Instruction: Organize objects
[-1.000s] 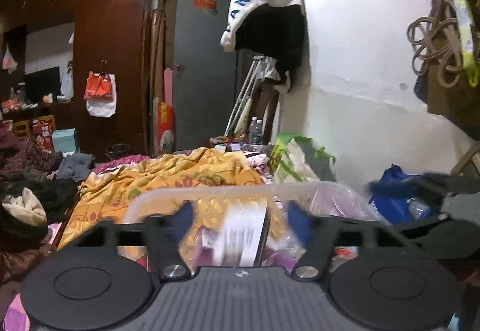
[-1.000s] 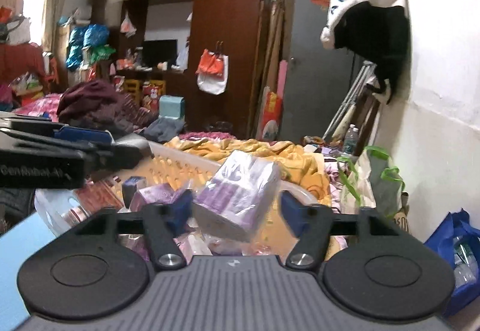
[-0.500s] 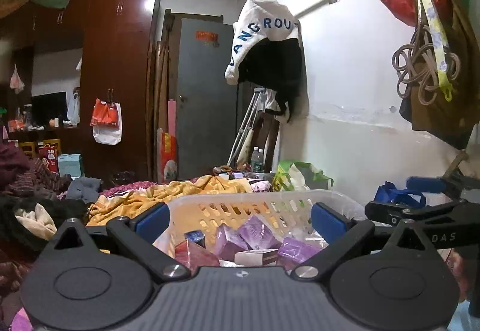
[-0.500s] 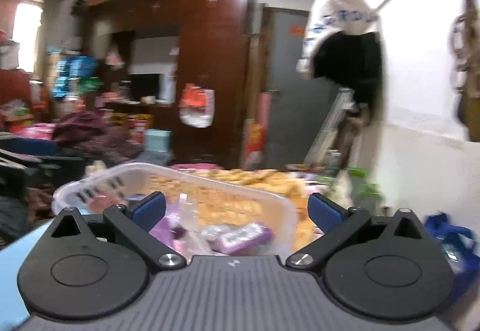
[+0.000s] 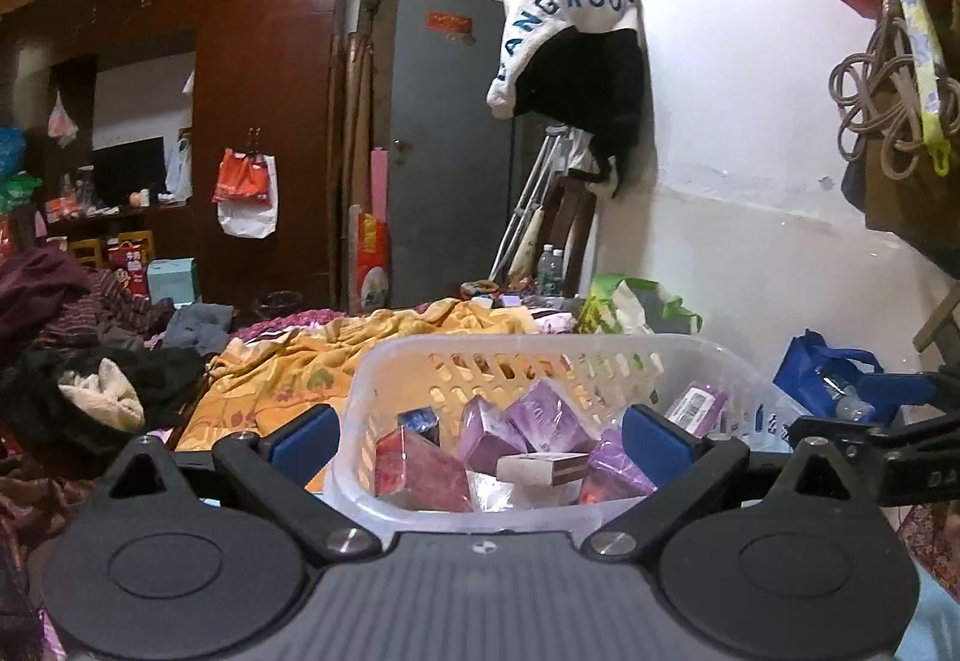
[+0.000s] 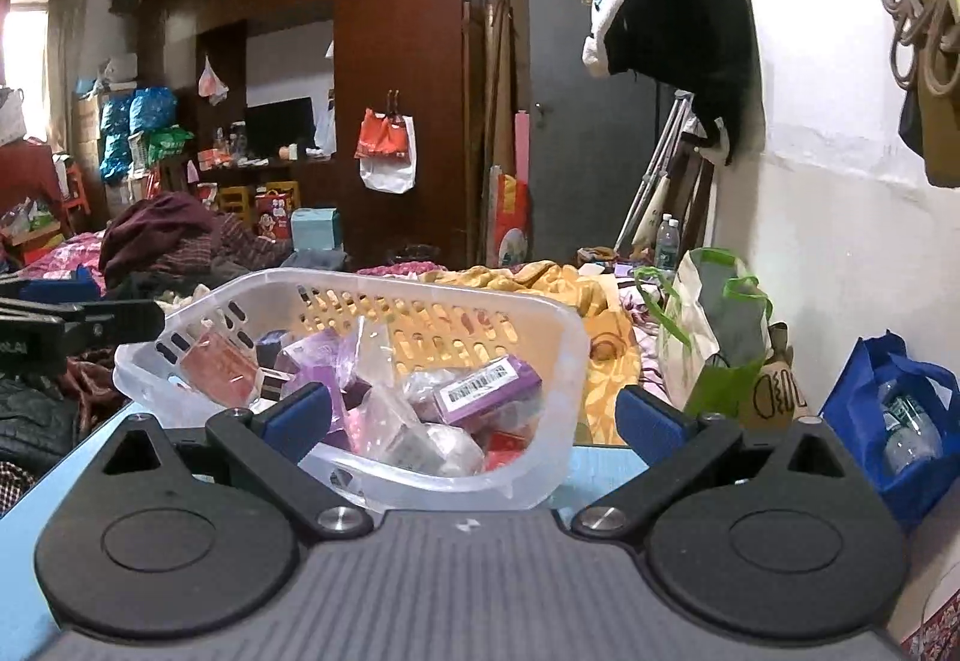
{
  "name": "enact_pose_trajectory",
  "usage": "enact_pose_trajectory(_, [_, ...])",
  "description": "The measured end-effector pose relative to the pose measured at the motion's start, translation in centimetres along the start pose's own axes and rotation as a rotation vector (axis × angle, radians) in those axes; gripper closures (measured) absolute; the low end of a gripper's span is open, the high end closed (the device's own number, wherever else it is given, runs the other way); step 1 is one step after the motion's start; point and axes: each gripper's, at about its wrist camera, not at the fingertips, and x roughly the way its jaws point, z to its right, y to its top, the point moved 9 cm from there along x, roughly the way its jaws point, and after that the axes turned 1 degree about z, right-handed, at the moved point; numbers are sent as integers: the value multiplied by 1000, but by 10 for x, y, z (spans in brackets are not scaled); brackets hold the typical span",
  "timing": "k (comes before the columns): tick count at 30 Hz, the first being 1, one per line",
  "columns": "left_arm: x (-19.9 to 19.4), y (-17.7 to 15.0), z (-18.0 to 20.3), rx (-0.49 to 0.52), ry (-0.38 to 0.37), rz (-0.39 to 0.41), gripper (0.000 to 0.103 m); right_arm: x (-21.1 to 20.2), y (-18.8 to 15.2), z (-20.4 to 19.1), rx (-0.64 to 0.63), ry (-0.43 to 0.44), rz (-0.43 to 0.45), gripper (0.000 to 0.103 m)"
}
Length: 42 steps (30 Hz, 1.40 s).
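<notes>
The basket [image 5: 540, 355] sits just ahead of both jaws, packed with purple and red boxes. A second ago each gripper carried a packet; now the left gripper [image 5: 480, 442] and right gripper [image 6: 474, 415] gape wide and empty, so both drops look finished.

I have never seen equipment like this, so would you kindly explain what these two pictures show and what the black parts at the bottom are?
Each picture comes from a camera mounted on a hand-held two-finger gripper, looking forward along its fingers. The black parts are the gripper itself; the blue pieces are its finger pads. One view is from the left gripper, the other from the right gripper. Both are wide open and hold nothing. Ahead stands a clear plastic basket filled with small purple boxes and a red box. Behind it lies a yellow blanket.
</notes>
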Motion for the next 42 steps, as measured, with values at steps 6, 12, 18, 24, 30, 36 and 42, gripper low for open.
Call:
enact_pose_trajectory(6, [1, -7, 10, 6, 3, -10, 2, 0, 0, 2, 0, 2, 5, 0])
enact_pose_trajectory(12, [0, -12, 22, 34, 4, -12, 2, 0, -3, 5, 15, 6, -5, 0])
enact_pose_trajectory(18, [0, -17, 30, 61, 16, -20, 2, -1, -6, 8, 28, 7, 2, 0])
enact_pose_trajectory(24, [-1, -18, 31, 63, 37, -19, 2, -3, -4, 10, 31, 0, 14, 0])
enact_pose_trajectory(30, [0, -20, 35, 64, 38, -25, 2, -3, -5, 10, 20, -1, 12, 0])
enact_pose_trajectory(36, [-2, -19, 37, 57, 37, -22, 2, -3, -6, 10, 19, -6, 12, 0])
enact_pose_trajectory(42, [-1, -21, 39, 60, 34, -27, 2, -3, -10, 10, 24, -6, 12, 0])
